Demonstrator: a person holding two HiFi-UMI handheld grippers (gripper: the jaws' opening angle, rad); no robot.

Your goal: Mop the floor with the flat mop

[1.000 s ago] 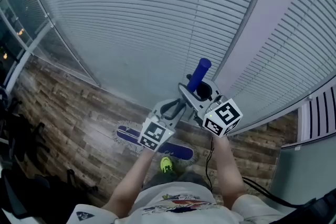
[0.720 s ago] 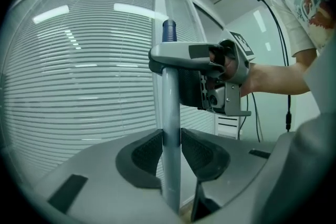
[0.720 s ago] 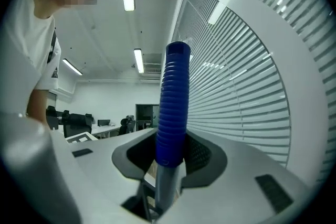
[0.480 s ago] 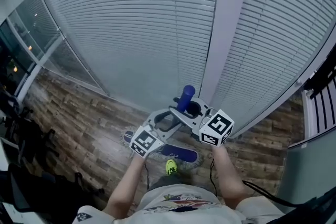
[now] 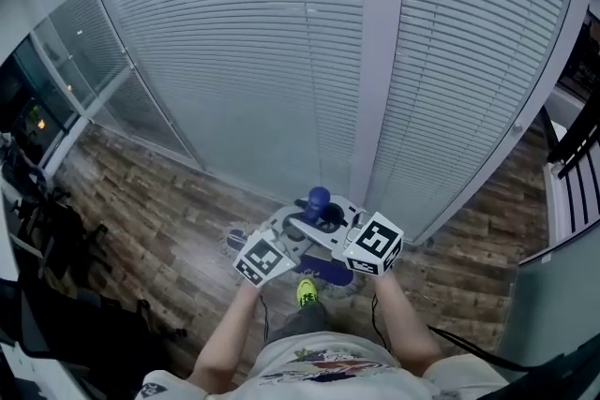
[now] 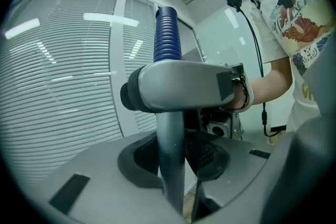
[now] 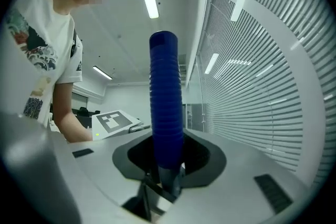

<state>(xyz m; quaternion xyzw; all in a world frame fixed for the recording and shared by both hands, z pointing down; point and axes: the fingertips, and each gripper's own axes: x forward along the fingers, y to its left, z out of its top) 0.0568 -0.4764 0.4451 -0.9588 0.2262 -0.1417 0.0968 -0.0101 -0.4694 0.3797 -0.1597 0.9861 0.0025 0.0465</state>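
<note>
The flat mop's blue head (image 5: 330,275) lies on the wood floor by the window wall, mostly hidden under my hands. Its grey pole (image 6: 170,128) rises to a ribbed blue grip (image 5: 318,199). My left gripper (image 5: 296,237) is shut on the grey pole below the grip. My right gripper (image 5: 330,218) is shut on the blue grip (image 7: 166,97), just above the left one. The jaws of both have just been closing, with the handle between them. In the left gripper view the right gripper (image 6: 178,86) crosses the pole right above the left gripper (image 6: 176,165).
Closed blinds (image 5: 234,42) and a grey pillar (image 5: 375,61) stand straight ahead. A yellow-green shoe (image 5: 306,294) is just behind the mop head. Dark furniture (image 5: 37,220) lines the left side. A black cable (image 5: 459,339) trails on the floor at the right.
Both grippers and the mop have shifted along the window wall, so the pillar now stands right ahead. The blue grip sits lower in the picture, closer to my body.
</note>
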